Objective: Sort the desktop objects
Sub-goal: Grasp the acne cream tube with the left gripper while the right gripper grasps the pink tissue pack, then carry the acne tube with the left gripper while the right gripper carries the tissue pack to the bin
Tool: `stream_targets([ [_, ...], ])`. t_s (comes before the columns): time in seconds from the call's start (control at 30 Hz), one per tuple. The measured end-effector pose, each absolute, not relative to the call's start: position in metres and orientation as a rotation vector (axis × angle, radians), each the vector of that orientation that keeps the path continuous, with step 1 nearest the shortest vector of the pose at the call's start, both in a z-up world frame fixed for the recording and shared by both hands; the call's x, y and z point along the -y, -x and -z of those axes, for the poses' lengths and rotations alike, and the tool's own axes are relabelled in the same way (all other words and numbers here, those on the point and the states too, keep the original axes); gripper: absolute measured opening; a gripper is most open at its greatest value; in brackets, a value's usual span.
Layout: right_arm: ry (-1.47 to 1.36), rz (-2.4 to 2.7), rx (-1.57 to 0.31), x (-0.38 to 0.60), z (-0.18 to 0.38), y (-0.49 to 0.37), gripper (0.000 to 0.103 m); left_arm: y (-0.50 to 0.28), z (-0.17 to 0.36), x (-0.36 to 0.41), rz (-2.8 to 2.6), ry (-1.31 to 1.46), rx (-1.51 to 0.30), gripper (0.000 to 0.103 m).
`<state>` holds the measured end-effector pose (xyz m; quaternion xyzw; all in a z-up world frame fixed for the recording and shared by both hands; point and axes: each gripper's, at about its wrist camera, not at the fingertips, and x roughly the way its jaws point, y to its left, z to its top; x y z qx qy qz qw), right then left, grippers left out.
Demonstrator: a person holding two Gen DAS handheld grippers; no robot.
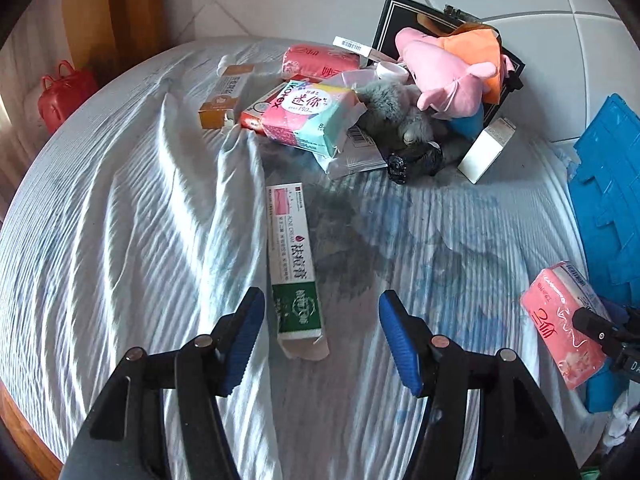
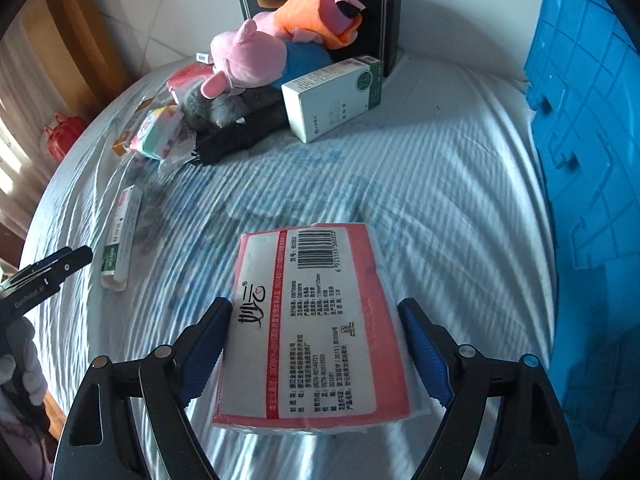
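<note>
While both of my grippers point down at the cloth-covered table (image 1: pixel 120 220), I log the items from left to right:

1. Red bag (image 1: pixel 64 94), off the table at far left, near the curtain.
2. Orange-and-white carton (image 1: pixel 222 98), lying flat, just beside the Kotex pad pack (image 1: pixel 304 116).
3. Long white-and-green cream box (image 1: pixel 294 268), lying flat; its near end sits between the fingers of my left gripper (image 1: pixel 322 336), jaws partly open, pads clear of it.
4. Pile at the back: pink plush pig (image 1: pixel 444 70), grey fluffy toy (image 1: pixel 394 112), black watch (image 1: pixel 416 162), black box (image 1: pixel 394 28) behind.
5. White carton (image 1: pixel 486 150), tilted against the pile.
6. Pink tissue pack (image 2: pixel 308 320), gripped across its sides by my right gripper (image 2: pixel 316 344), jaws wide on it.
7. Blue plastic crate (image 2: pixel 584 140), far right.
</note>
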<state>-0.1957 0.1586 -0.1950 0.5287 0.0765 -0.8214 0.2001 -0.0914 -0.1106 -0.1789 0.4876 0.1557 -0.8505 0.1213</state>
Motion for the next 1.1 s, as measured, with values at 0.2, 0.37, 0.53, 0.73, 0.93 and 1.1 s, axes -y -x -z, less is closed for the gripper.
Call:
stream_targets([
  [0.2,-1.480,2.265,-0.258,-0.140,0.214,0.232,0.084,0.138,0.214,0.126,2.334,-1.511,-0.357,0.059],
  [0.37,-1.547,2.202,-0.307,-0.130,0.245,0.238,0.088,0.142,0.236,0.138,2.329,-1.555,-0.340,0.057],
  [0.53,-1.586,2.176,-0.304,-0.132,0.254,0.236,0.091,0.142,0.222,0.117,2.384,-1.546,-0.245,0.045],
  [0.73,-1.603,2.174,-0.373,-0.124,0.257,0.238,0.090,0.162,0.245,0.122,2.345,-1.605,-0.273,0.032],
  [0.93,-1.524,2.203,-0.383,-0.116,0.235,0.223,0.086,0.136,0.213,0.102,2.487,-1.436,-0.194,0.032],
  [1.1,-1.413,2.254,-0.326,-0.125,0.194,0.199,0.086,0.106,0.186,0.085,2.632,-1.315,-0.209,0.032],
])
